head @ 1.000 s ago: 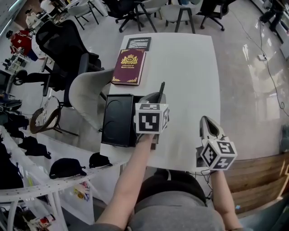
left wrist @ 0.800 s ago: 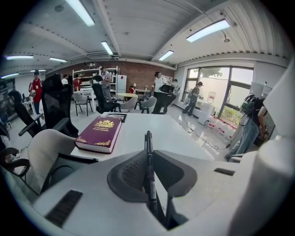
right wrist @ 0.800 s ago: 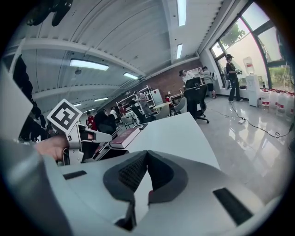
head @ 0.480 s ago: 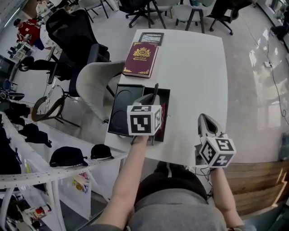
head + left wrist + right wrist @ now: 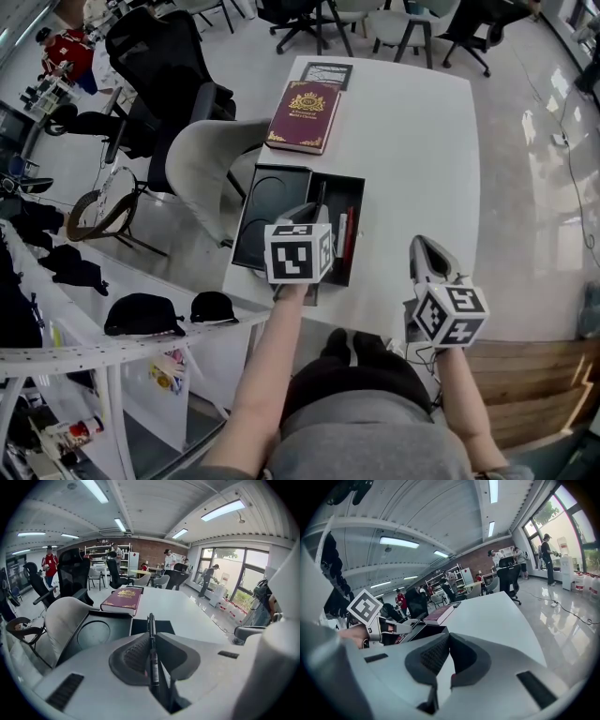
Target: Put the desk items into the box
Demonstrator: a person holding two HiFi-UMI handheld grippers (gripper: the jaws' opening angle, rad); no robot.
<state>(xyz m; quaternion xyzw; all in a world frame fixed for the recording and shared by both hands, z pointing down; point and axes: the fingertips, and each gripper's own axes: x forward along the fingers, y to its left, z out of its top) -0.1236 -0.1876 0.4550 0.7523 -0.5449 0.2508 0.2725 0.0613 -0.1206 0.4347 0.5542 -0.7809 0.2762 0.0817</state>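
Head view: the left gripper (image 5: pixel 315 210), clamped on a black pen (image 5: pixel 322 193), has drawn back, so the pen now hangs over the black box (image 5: pixel 338 178) instead of past its far edge. Release looks next. The right gripper (image 5: pixel 428 251) waits closed and empty.

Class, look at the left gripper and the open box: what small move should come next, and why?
Probably lower the left gripper and release: its jaws clamp a black pen right above the open box, where other pens already lie.
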